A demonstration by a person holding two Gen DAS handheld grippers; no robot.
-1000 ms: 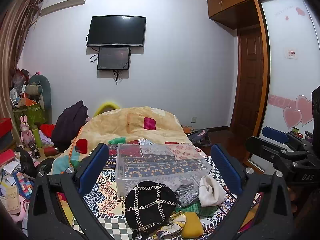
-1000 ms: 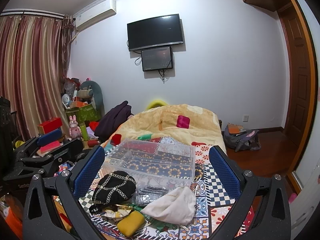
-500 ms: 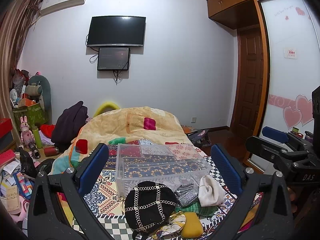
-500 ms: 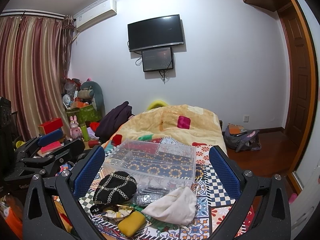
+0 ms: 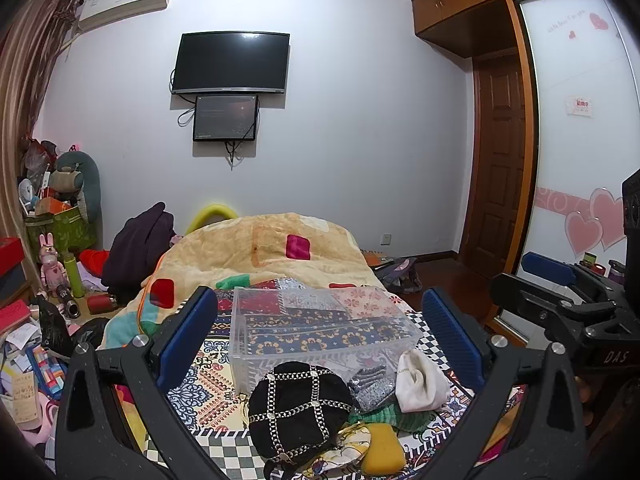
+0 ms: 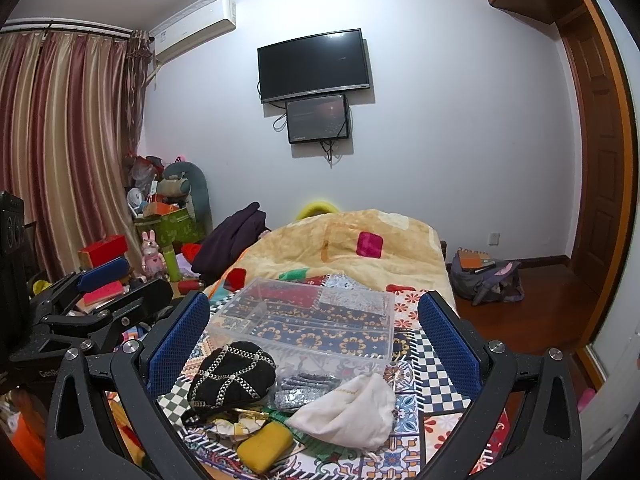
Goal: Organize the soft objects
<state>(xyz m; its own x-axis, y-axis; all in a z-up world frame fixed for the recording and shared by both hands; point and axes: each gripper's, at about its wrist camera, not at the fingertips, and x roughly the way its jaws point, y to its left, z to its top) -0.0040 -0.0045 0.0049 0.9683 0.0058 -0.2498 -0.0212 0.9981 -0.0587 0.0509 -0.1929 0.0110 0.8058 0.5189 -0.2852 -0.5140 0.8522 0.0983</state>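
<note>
While both tools hover over the patterned bedspread (image 6: 424, 364), the left gripper (image 5: 320, 336) and right gripper (image 6: 314, 332) stand spread and empty. Left to right lie a black chain-trimmed hat (image 6: 232, 372), yellow pouch (image 6: 264, 446) and white pouch (image 6: 348, 412), before the empty clear bin (image 6: 316, 316). Nothing looks sorted yet; next comes descending and pinching one item.
</note>
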